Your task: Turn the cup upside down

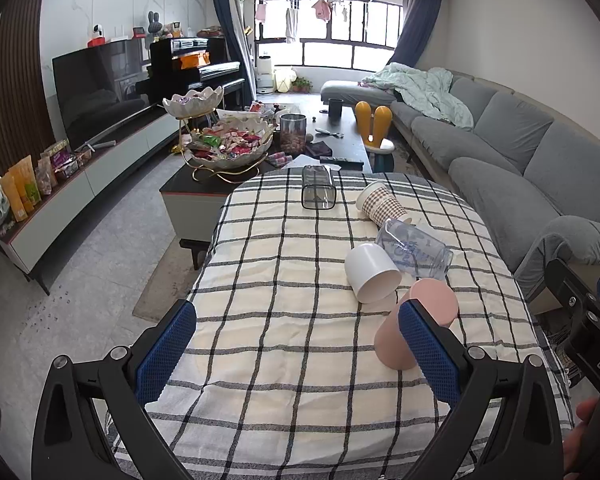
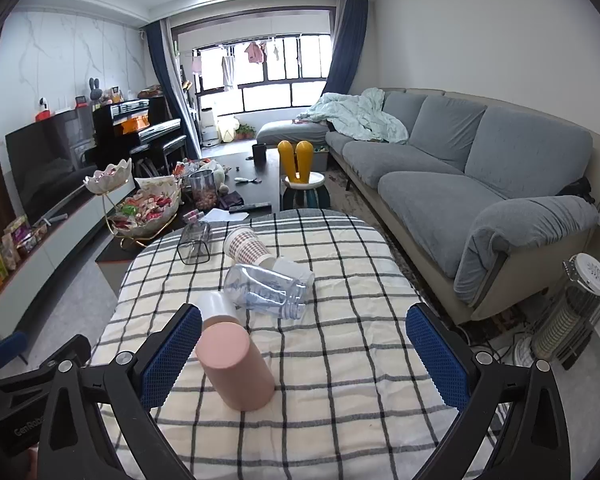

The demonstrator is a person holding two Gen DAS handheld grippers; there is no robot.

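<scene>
In the left wrist view, the left gripper (image 1: pixel 296 356) hangs over the near end of the checked tablecloth (image 1: pixel 284 264) with its fingers spread wide and nothing between them. The pink cup (image 1: pixel 416 324) stands mouth-down on the cloth, base uppermost; its flank is partly hidden behind the gripper's right blue pad (image 1: pixel 428 344), so contact there cannot be confirmed. Beyond the pink cup, the white cup (image 1: pixel 370 276) lies on its side, and just past that lie the clear printed bottle (image 1: pixel 414 250) and the patterned paper cup (image 1: pixel 382 204), each tipped over. The clear square container (image 1: pixel 318 188) rests farthest from the pink cup, near the far cloth edge. In the right wrist view, the right gripper (image 2: pixel 304 356) is likewise spread and empty. The pink cup (image 2: pixel 236 368) stands close beside its left pad (image 2: pixel 168 356), inside the open span (this placement suggests the cup has been set down and released, though that is a judgement). Behind the pink cup the white cup (image 2: pixel 220 306) and the bottle (image 2: pixel 268 288) lie on their sides. The pink cup therefore appears to be finished, while the others are not yet inverted.
</scene>
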